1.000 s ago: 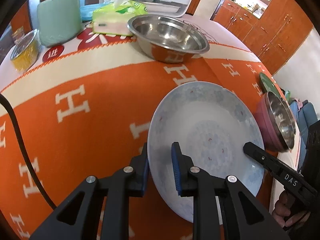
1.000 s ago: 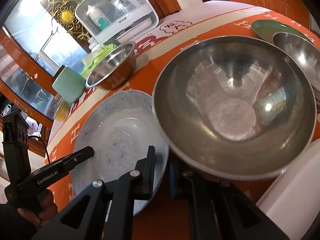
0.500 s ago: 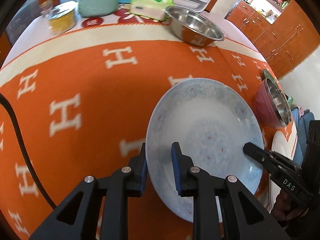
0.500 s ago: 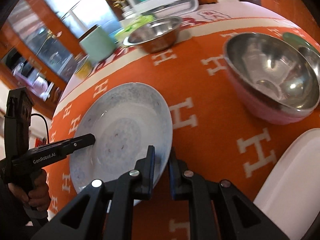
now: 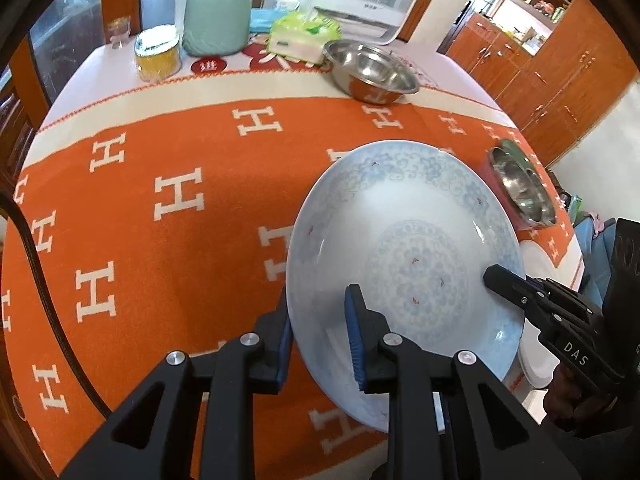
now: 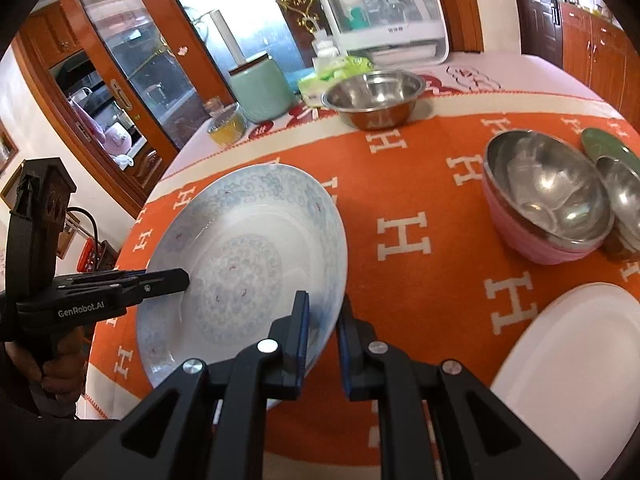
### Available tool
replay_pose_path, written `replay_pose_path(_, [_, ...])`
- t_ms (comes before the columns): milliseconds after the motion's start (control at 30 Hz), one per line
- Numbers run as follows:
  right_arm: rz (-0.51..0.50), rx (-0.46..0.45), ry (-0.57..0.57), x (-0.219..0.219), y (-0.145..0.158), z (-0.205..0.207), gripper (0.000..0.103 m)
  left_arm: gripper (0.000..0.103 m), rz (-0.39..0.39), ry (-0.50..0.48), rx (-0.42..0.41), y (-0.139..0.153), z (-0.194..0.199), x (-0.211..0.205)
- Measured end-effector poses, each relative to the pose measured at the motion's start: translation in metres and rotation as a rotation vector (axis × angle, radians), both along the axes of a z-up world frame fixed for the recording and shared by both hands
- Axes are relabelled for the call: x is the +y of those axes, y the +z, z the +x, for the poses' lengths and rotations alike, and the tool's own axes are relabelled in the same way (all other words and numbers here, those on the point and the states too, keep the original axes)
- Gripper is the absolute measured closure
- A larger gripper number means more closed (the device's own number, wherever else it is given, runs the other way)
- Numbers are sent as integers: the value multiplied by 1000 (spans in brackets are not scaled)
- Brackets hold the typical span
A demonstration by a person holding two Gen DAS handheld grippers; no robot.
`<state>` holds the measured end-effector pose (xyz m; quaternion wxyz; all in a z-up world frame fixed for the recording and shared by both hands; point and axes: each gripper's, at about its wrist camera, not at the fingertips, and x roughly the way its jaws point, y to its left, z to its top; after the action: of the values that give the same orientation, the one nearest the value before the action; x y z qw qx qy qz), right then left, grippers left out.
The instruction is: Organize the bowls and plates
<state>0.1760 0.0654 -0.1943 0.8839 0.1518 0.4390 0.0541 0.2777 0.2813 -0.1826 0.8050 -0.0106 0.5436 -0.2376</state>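
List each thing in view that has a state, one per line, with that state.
Plate: lifted, tilted, gripped at opposite rims by both claws.
Left claw: shut on plate.
Right claw: shut on plate.
Far steel bowl: upright, empty, alone on cloth.
Pink bowl: upright, steel bowl nested inside.
White plate: flat on cloth, empty.
Green jar: upright, lidded.

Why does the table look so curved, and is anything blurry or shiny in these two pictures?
Both wrist views are fisheye, so the orange tablecloth bulges and the corners go black. In the left view the blue-patterned plate is sharp, with small glints near its rim. In the right view the steel bowl in the pink bowl mirrors bright window light; nothing looks motion-blurred.
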Motion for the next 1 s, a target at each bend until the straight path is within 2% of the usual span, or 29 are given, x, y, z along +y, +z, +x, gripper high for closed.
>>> replay_pose_path(400, [-30, -57, -63, -22, 24, -58, 91, 80, -27, -72, -22, 26, -46, -29])
replay_pose_path(767, [10, -5, -110, -51, 13, -103, 90, 80, -39, -103, 16, 22, -87, -60])
replay_pose_path(1000, [19, 9, -88, -74, 12, -118, 90, 80, -28, -91, 27, 23, -105, -82])
